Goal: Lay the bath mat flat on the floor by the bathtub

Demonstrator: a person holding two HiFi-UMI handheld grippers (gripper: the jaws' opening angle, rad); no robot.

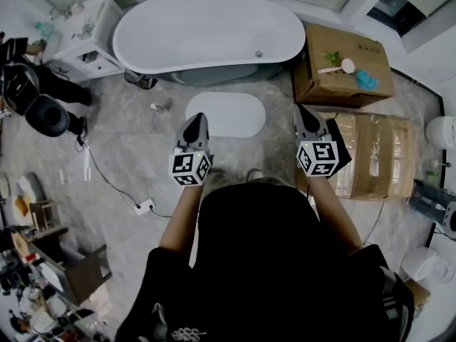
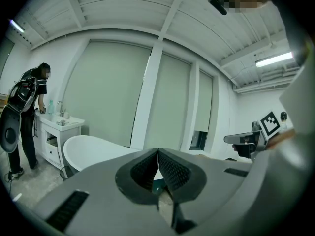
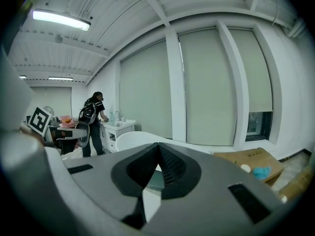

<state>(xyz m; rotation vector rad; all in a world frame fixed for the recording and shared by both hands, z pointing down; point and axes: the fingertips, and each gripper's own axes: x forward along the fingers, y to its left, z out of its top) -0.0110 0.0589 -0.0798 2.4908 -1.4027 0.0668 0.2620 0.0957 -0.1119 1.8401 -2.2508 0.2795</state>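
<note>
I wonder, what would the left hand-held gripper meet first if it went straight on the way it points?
Probably the bathtub: the left hand-held gripper, shut and empty, points nearly level over the mat toward its near side. Depth is unclear; it might clear the rim.

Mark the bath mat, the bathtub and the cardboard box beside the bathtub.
bath mat (image 1: 226,115): head view, middle of its top.
bathtub (image 1: 206,30): head view, bare inner floor.
cardboard box (image 1: 360,47): head view, bare lid.

White oval bath mat (image 1: 225,114) lies flat on grey floor, at 6 o'clock of white bathtub (image 1: 206,31), just beside it.
</note>
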